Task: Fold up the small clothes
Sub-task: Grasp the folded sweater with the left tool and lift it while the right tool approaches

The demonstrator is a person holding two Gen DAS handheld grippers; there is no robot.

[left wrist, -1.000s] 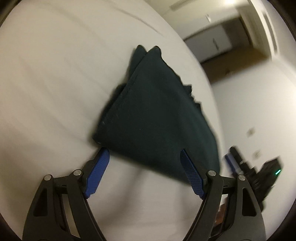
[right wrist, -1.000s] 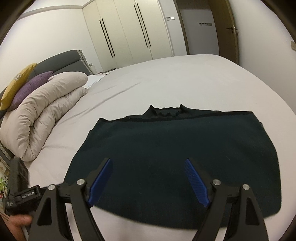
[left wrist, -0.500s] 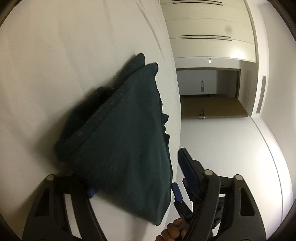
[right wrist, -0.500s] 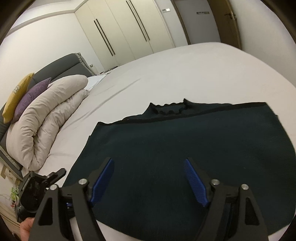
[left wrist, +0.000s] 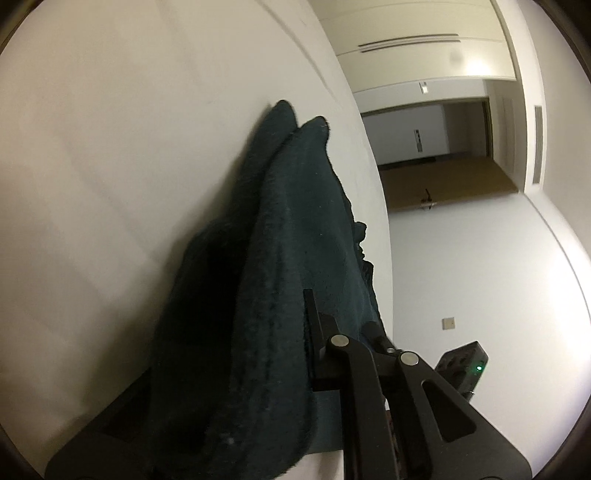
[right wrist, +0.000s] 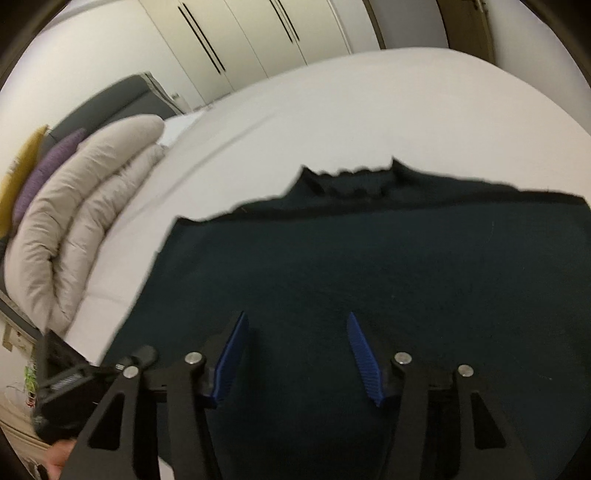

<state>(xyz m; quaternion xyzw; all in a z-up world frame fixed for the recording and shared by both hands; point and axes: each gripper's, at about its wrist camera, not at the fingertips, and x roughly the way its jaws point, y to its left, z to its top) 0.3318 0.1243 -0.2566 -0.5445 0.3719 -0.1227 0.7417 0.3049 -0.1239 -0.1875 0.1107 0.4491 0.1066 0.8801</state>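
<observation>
Across the bed point(right wrist: 369, 110), whose pale sheet fills most of both views, lies the garment point(right wrist: 369, 277), a dark green knitted piece spread flat near the bed's near edge. Its ragged far edge faces the wardrobe point(right wrist: 258, 33) beyond the bed. A rolled duvet point(right wrist: 85, 206) sits along the bed's left side in the right wrist view, with a purple pillow point(right wrist: 48, 166) and a yellow pillow point(right wrist: 18, 173) behind it against a grey headboard point(right wrist: 110, 107).

From the left wrist view the garment point(left wrist: 280, 277) reads as a bunched fold rising over the bed point(left wrist: 129, 147). Its cloth drapes over the left gripper point(left wrist: 295, 354) and covers one finger, so that only the other black finger shows against the fabric. The jaws are closing, the cloth lies between them and they are clamped on its edge. A doorway point(left wrist: 443, 155) stands open beyond the bed's far corner.

The right gripper point(right wrist: 295, 354) hangs over the garment's near part, pointing steeply down at it. Its blue pads point(right wrist: 229, 358) stand apart and are closing, with flat cloth under the gap between them. They pinch nothing; whether the tips touch the fabric I cannot tell. Part of a hand point(right wrist: 59, 461) shows at the lower left edge of that view.
</observation>
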